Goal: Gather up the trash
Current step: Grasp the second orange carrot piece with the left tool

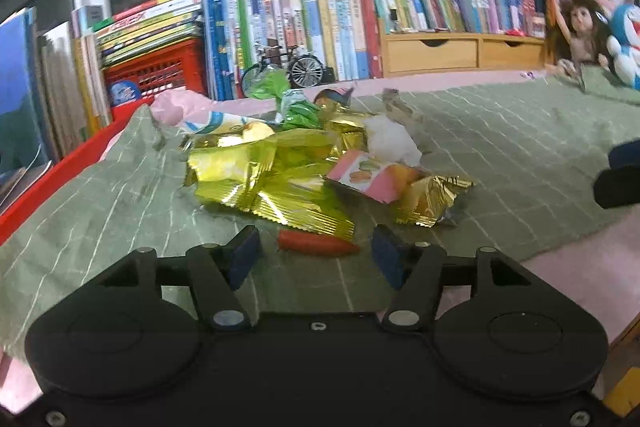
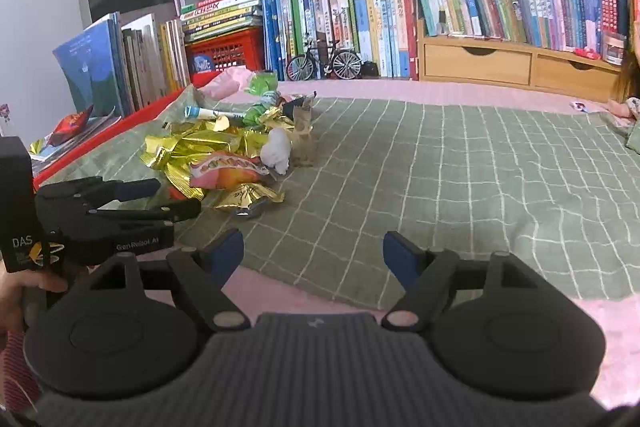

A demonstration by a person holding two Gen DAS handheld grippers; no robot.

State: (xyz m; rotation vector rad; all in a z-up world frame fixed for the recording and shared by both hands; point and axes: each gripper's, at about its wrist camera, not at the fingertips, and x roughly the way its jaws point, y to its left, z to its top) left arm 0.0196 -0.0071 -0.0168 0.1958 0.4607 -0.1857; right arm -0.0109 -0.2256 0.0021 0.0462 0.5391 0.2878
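Here the red wrapper [image 1: 316, 243] lies between the left gripper [image 1: 316, 259] fingers, untouched.

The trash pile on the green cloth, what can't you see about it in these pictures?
- Red stick: in the left wrist view its far part runs under the gold wrappers, so what it is stays unclear.
- Bottom of the pile: the top wrappers cover whatever lies beneath, in both views.
- Pink packet: print too blurred to read in the right wrist view.
- Left claw: in the right wrist view it hides the pile's near edge.
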